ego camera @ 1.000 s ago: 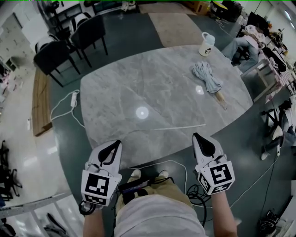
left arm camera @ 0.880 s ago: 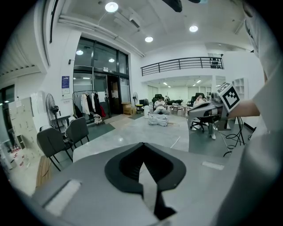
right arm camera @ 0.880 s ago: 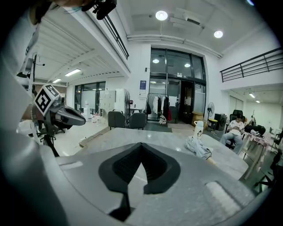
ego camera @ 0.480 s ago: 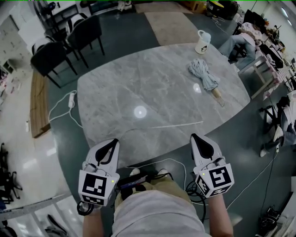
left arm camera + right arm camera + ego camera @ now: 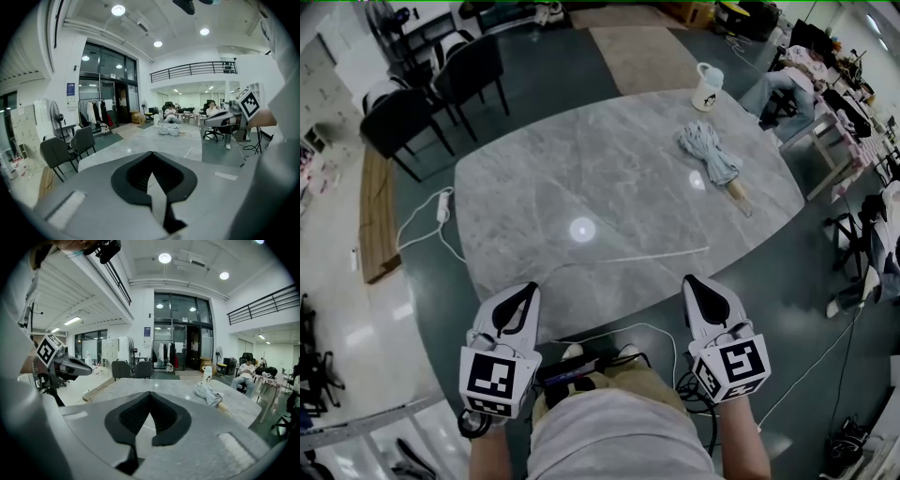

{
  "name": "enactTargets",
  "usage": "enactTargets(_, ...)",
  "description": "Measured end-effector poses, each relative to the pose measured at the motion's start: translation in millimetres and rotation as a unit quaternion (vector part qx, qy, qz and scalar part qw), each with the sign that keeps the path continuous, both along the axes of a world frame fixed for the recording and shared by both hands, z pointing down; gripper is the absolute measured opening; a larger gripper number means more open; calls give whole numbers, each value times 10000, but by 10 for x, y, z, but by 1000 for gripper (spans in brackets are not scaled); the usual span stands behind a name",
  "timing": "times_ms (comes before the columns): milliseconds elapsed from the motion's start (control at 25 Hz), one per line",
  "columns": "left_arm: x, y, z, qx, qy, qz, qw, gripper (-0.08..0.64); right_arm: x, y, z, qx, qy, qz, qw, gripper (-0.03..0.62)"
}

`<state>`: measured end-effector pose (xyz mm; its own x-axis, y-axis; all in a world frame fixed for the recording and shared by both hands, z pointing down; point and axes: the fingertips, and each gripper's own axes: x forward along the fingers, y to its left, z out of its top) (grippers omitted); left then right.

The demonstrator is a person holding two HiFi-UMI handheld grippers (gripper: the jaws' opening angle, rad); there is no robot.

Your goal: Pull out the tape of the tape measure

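No tape measure shows in any view. A thin white strip (image 5: 656,254) lies across the grey marble table (image 5: 581,169) near its front edge; what it is I cannot tell. My left gripper (image 5: 526,290) hovers at the table's near edge, left of my body, jaws shut and empty. My right gripper (image 5: 691,280) is level with it on the right, also shut with nothing in it. In the left gripper view the closed tips (image 5: 151,153) point over the table, and the right gripper (image 5: 224,119) shows beside it. The right gripper view shows its own closed tips (image 5: 150,393).
A folded grey umbrella (image 5: 710,152) with a wooden handle and a white mug (image 5: 707,87) sit at the table's far right. Black chairs (image 5: 403,117) stand at the far left. A power strip (image 5: 443,202) and white cables (image 5: 623,328) lie on the floor.
Both grippers stay about where they were, still shut. The head view has drifted slightly, so the table sits a little higher and further left in the picture.
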<state>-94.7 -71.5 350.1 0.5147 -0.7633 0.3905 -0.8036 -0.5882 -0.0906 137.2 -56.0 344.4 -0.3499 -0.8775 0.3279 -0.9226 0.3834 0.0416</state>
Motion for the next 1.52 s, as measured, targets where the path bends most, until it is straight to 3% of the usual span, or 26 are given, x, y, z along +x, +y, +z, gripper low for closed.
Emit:
enactTargets(960, 75, 0, 48, -38, -77, 225, 9997, 15, -52, -34, 18, -56, 50, -44, 10000, 0)
enactTargets(1520, 30, -15, 48, -48, -25, 111, 9999, 15, -80, -33, 27, -96, 47, -52, 9999, 0)
